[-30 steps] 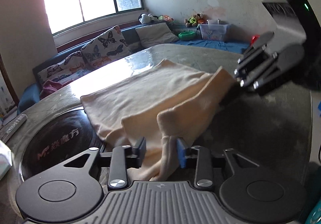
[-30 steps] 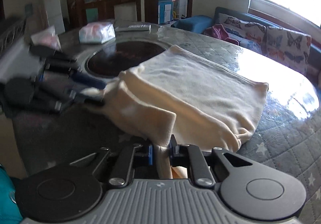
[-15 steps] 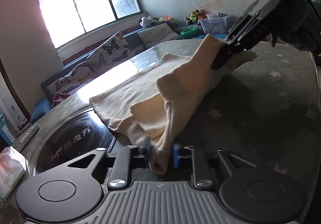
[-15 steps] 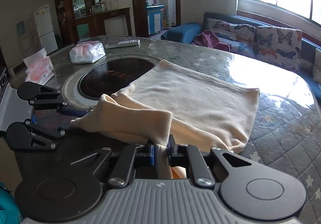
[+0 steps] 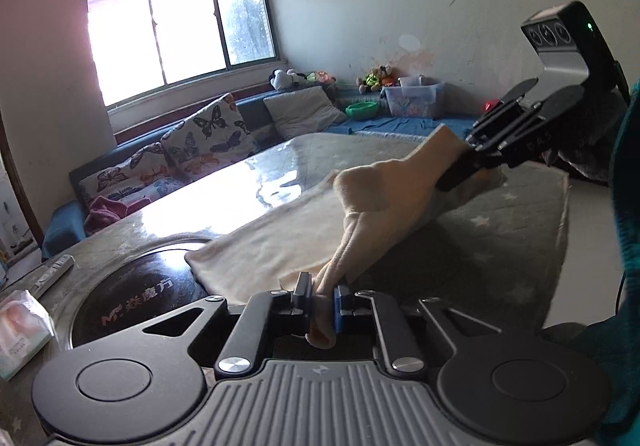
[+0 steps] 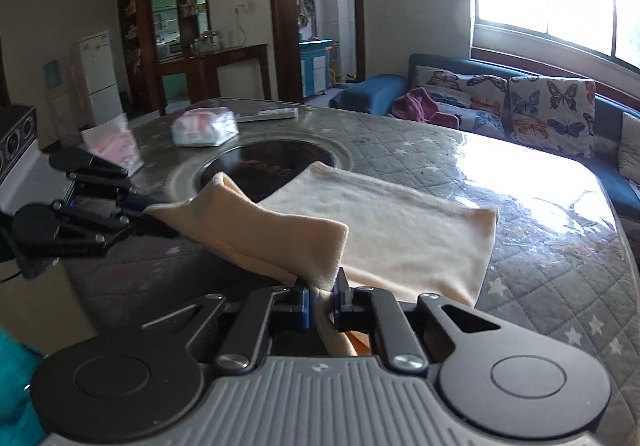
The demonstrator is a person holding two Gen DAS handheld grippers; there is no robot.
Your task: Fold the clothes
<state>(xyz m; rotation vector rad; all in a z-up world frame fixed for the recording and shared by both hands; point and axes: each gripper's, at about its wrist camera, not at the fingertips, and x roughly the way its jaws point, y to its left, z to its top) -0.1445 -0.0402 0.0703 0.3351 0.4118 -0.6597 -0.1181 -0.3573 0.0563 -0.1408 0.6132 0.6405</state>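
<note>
Left hand-held gripper (image 5: 321,300) and right one (image 6: 321,302) clamped (both seemingly raised).

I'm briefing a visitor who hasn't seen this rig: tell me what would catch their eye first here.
First, the cream cloth, its near edge lifted off the quilted table while the rest lies flat. The left gripper and the right gripper each pinch one end of that raised edge. Behind, the bright window glares above the butterfly cushions.
</note>
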